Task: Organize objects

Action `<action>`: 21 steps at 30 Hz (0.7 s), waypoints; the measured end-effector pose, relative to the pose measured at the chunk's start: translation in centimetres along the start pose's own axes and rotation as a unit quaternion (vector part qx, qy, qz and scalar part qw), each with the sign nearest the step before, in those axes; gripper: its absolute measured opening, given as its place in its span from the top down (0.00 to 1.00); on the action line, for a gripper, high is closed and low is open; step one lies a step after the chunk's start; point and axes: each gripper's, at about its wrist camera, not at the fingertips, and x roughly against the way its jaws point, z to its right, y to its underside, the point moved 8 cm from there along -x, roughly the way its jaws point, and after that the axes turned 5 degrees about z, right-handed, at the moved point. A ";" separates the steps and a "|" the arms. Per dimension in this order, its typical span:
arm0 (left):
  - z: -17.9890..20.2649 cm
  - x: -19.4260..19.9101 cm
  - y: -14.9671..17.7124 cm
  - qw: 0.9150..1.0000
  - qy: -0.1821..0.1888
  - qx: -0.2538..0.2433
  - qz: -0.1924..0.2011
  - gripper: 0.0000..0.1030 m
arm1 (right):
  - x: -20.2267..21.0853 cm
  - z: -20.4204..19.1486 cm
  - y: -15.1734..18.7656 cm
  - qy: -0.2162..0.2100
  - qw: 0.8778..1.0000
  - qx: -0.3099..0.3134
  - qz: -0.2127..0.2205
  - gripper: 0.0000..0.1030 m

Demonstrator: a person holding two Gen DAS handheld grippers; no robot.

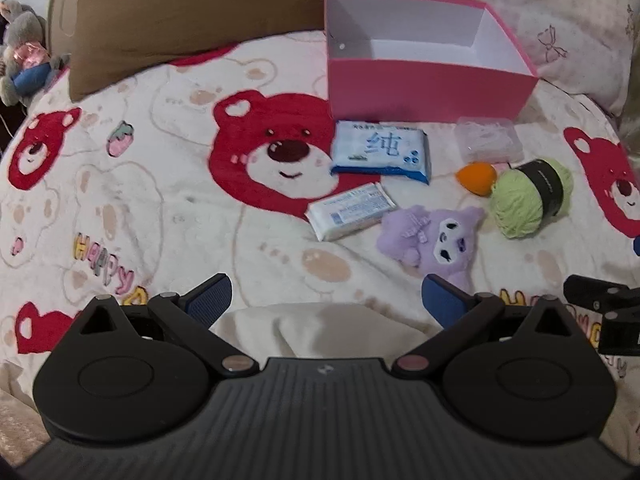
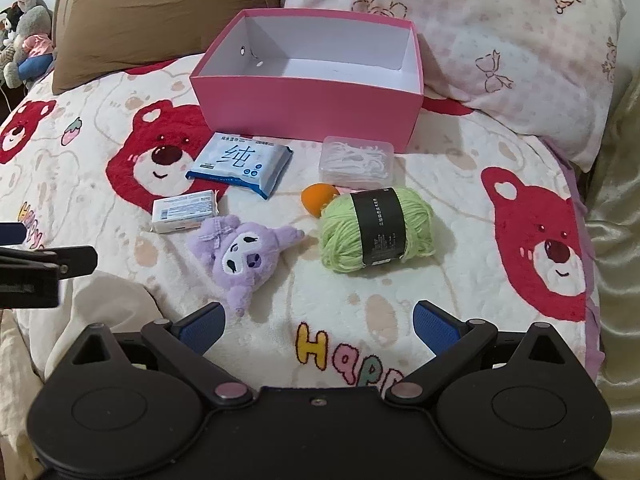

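jaws: left gripper and right gripper both spread wide, nothing held
target: fuzzy purple plush toy, just ahead-left of right jaws
goal: empty pink cardboard box, far ahead
tip: imo straddle the plush's round head, squeeze gently

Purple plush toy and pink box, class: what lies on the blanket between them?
In the right wrist view, two tissue packs lie between the purple plush toy and the pink box: the small white pack and the blue-and-white pack.
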 end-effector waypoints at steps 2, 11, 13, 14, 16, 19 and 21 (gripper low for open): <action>0.1 -0.2 0.1 1.000 0.009 0.008 -0.006 0.00 | 0.1 0.0 0.0 0.001 1.000 -0.001 0.001 0.01; 0.1 0.7 -0.2 1.000 0.000 0.008 -0.002 0.01 | 0.9 0.6 -0.1 0.004 1.000 -0.003 0.009 0.01; 0.1 1.2 -0.4 1.000 -0.002 0.004 0.003 0.01 | 1.1 0.7 -0.1 0.006 1.000 -0.002 0.012 0.01; 0.1 1.4 -0.5 1.000 -0.002 0.001 0.006 0.01 | 1.2 0.7 -0.1 0.007 1.000 -0.001 0.013 0.01; 0.0 1.7 -0.6 1.000 -0.001 0.001 0.009 0.01 | 1.4 0.8 -0.1 0.008 1.000 0.002 0.015 0.01; -0.2 1.8 -0.8 1.000 0.003 0.008 0.009 0.01 | 1.4 0.9 0.0 0.004 1.000 0.000 0.013 0.01; -0.3 1.6 -0.7 1.000 0.003 0.013 0.005 0.01 | 1.3 0.8 0.1 -0.004 1.000 -0.001 0.010 0.01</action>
